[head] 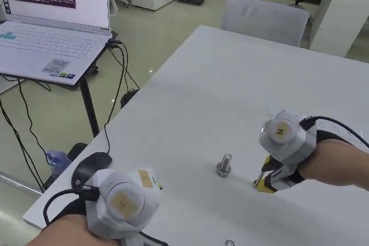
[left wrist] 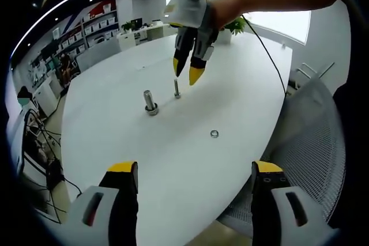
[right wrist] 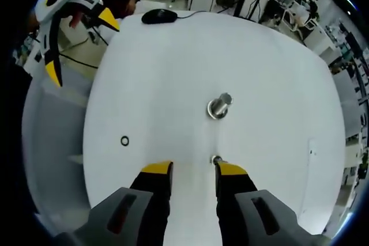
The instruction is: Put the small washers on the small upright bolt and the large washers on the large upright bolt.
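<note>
Large silver upright bolt [head: 223, 165] is standing on the white counter [head: 230, 84]. Small silver upright bolt [right wrist: 216, 159] is standing near it, just beside one yellow tip of the right hand-held gripper [right wrist: 194, 169], whose jaws are sitting partly apart and gripping nothing. One small silver washer [left wrist: 214, 133] is lying flat, apart from both bolts. Left hand-held gripper [left wrist: 194, 168] is hovering at the counter edge, jaws spread wide, empty.

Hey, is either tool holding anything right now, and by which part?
Nothing is held. The left tool is wide open; the right tool is open, its tips beside the small bolt.
</note>
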